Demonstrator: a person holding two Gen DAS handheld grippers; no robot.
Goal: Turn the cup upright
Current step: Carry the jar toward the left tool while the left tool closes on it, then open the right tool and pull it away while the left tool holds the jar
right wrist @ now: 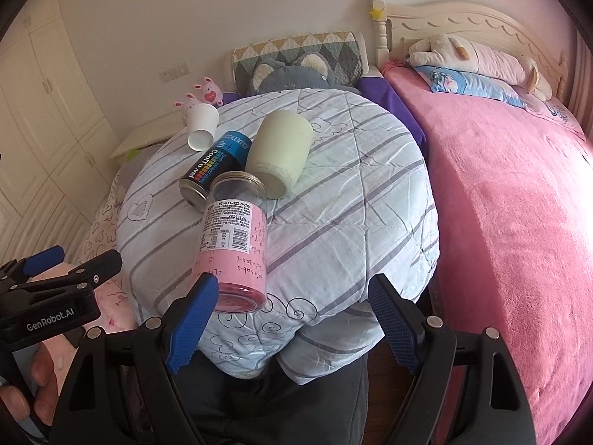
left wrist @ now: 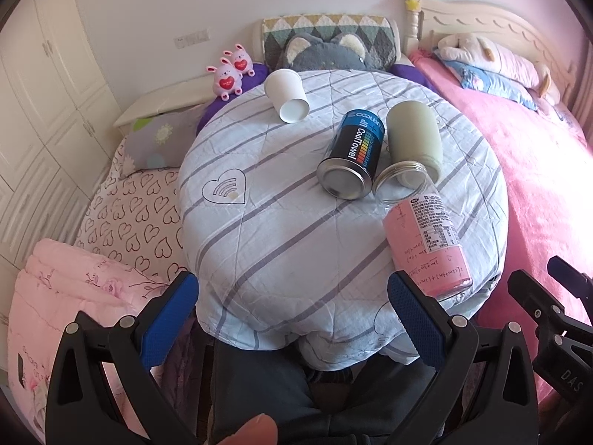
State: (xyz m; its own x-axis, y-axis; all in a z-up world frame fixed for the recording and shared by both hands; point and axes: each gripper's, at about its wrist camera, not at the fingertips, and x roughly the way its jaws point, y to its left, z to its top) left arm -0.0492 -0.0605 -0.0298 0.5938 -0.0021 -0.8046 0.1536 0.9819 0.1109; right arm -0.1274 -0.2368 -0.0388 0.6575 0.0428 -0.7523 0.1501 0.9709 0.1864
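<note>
Your white paper cup (left wrist: 286,95) lies on its side at the striped quilt's (left wrist: 296,241) far edge, about 11 o'clock, mouth toward you. Nearer sit a CoolTowel can (left wrist: 352,155), green cup (left wrist: 415,137) and pink-labelled jar (left wrist: 430,237). Your left gripper (left wrist: 292,319) and right gripper (right wrist: 292,319) hover low at 6 o'clock, fingers spread, holding nothing. Only the right view shows your hand (right wrist: 33,385).

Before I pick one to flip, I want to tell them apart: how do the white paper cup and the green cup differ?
The white paper cup is smaller and lies at the far left edge of the round quilt; the green cup is bulkier and lies mid-quilt, beside the black can. The paper cup tapers; the green cup is rounded. Both lie on their sides.
</note>
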